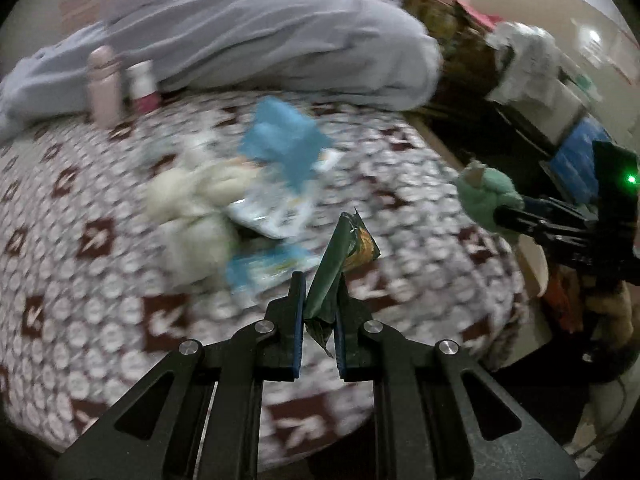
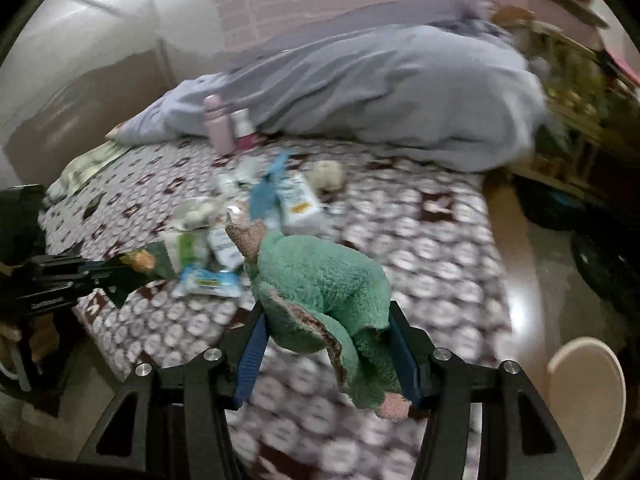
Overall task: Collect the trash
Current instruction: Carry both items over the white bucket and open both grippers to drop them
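Left tool (image 1: 320,280): jaws narrow, clamped on a dark green snack wrapper (image 1: 340,264) with an orange-yellow patch. The wrapper stands up between the pads at lower centre of the left wrist view, lifted clear of the bed cover.

Right tool (image 2: 326,322): jaws part-way apart, closed around a green plush toy (image 2: 324,280) with brownish trim. The toy fills the gap between the blue pads (image 2: 252,354) and droops past them at lower centre of the right wrist view. In the left wrist view the same toy sits at right of frame, at the end of the other tool.

Bed (image 2: 420,240): patterned cover, white medallions on maroon. Blurred litter lies mid-frame: a blue cloth or paper (image 1: 280,144), white packets (image 2: 300,200), a blue-and-white pack (image 2: 210,280), a cream crumpled wad (image 1: 192,204).

Upper frame: a grey-lilac duvet (image 2: 400,92) heaped across the bed. A pink bottle (image 2: 218,124) and a smaller white bottle (image 2: 244,128) stand just in front of it, side by side.

Lower right of the right wrist view: a round cream object (image 2: 588,384) on the floor, identity unclear.
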A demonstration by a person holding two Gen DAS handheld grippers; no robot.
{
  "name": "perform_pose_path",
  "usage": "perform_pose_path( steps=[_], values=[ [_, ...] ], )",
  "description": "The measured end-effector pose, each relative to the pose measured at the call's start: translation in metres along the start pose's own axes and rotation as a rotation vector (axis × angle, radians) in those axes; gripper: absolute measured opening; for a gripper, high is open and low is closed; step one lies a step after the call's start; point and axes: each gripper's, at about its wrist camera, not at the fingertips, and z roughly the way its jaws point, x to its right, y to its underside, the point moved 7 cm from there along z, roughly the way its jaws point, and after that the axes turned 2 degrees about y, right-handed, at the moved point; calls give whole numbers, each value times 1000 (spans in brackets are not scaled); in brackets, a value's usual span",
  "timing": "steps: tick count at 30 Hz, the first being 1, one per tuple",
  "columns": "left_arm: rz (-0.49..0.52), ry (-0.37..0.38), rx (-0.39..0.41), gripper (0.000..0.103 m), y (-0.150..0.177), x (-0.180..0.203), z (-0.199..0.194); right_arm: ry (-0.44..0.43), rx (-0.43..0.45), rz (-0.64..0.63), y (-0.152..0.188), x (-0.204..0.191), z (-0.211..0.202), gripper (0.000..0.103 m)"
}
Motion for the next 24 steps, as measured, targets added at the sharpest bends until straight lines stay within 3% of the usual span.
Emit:
perform_pose_path(
  steps=[14, 24],
  values=[
    [213, 178, -111, 10, -57, 176, 81, 261, 17, 203, 51, 142, -58, 55],
    [263, 239, -216, 10, -67, 291, 155, 441, -44, 391, 100, 242, -76, 55]
  ],
)
